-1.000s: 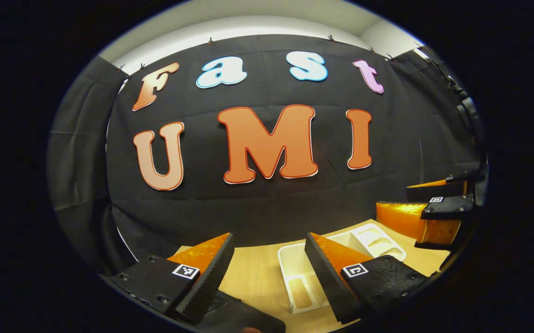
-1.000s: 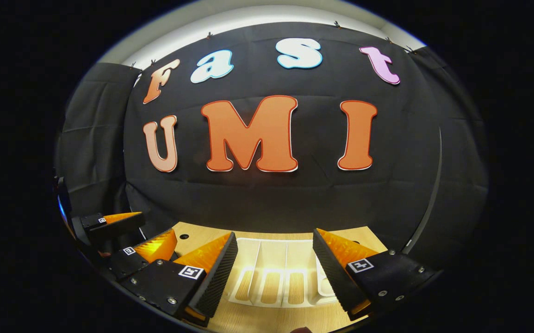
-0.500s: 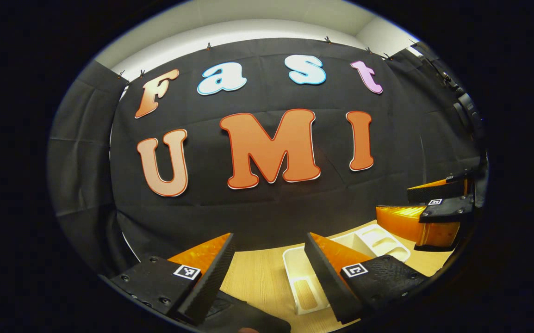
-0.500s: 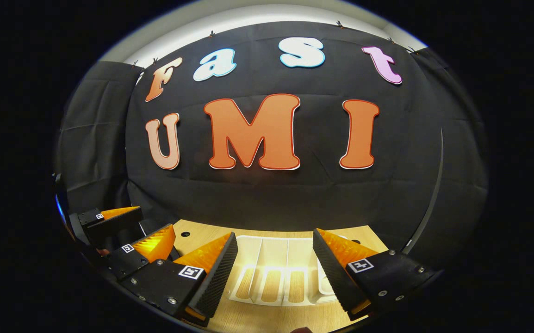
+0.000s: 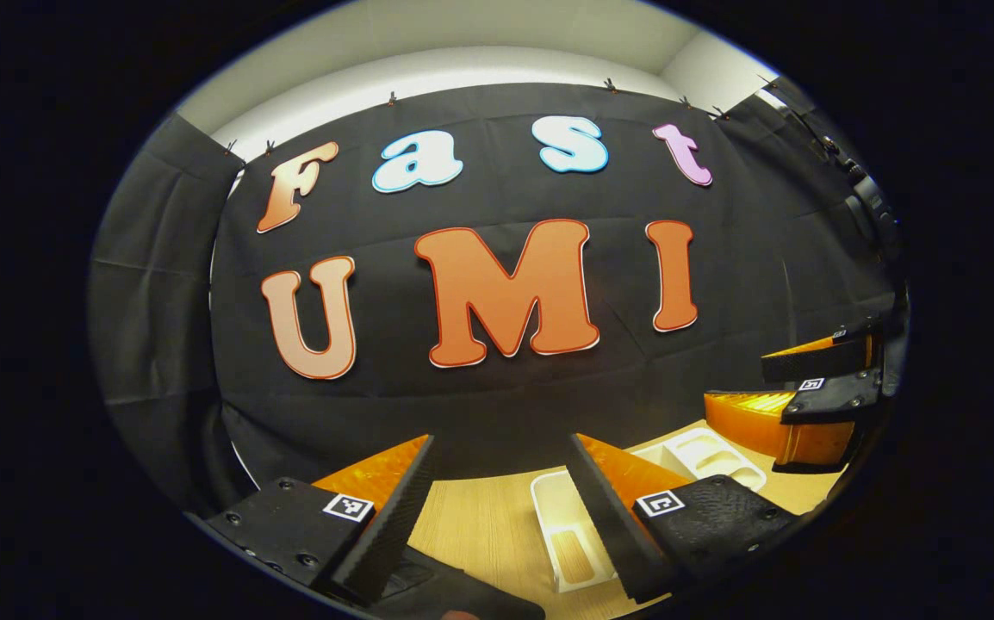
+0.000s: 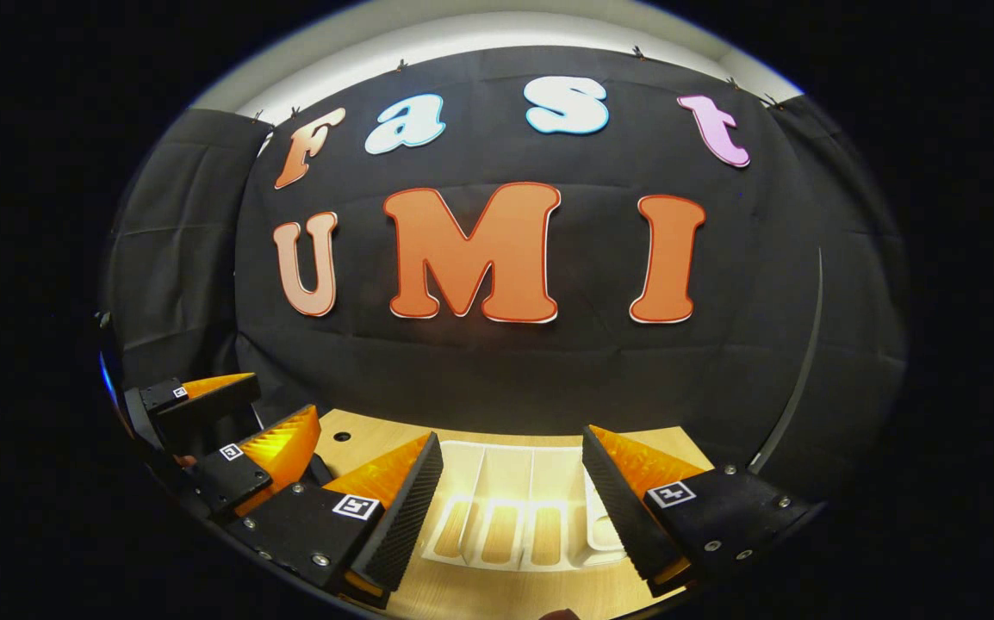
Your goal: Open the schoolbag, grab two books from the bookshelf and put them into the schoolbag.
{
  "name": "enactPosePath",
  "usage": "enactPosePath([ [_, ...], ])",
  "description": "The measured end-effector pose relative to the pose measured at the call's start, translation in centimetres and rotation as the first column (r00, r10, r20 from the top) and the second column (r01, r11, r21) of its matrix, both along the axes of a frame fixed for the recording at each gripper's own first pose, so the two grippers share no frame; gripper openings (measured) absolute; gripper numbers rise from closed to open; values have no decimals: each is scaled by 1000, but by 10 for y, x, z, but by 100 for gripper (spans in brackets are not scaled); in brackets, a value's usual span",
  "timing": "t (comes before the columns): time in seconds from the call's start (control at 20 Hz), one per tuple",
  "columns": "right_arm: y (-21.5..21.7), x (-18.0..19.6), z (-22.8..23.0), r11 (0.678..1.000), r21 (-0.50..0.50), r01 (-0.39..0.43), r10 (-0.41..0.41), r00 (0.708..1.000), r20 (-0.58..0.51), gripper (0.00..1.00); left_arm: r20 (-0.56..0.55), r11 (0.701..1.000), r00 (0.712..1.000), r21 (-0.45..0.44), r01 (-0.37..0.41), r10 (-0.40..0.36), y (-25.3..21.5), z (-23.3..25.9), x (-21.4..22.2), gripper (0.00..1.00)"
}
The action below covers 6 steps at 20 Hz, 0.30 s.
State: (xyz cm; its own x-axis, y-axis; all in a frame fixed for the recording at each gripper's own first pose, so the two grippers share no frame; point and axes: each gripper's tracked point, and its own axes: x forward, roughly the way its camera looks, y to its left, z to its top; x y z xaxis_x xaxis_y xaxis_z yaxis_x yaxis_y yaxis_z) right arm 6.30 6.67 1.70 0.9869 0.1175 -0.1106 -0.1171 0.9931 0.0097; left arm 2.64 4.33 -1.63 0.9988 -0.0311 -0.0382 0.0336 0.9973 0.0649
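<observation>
A white slotted bookshelf (image 6: 497, 449) lies on the wooden table (image 6: 376, 435) with nothing in its slots; it also shows in the left gripper view as a white rack (image 5: 549, 499). My right gripper (image 6: 512, 435) is open above it, fingers spread with nothing between them. My left gripper (image 5: 501, 443) is open too, held over the table to the left of the bookshelf. Each gripper appears in the other's view: the right gripper (image 5: 807, 396) at the right edge and the left gripper (image 6: 230, 422) at the lower left.
The black cloth wall (image 6: 506, 370) stands close behind the table's far edge. A small round hole (image 6: 341, 437) is in the tabletop near the back left. A dark object (image 5: 454, 594) lies under my left gripper; I cannot tell what it is.
The left gripper view has tilted up a little, so the wall and the bookshelf sit lower in it. The right gripper has barely moved. Both stay open.
</observation>
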Motion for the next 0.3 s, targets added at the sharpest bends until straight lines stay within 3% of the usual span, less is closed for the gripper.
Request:
enactPosePath([
  [0.3, 4, -2, 3, 1000, 3, -9, 9, 1000, 24, 97, 13, 999, 1000, -25, -23, 24, 7, 1, -2, 95],
])
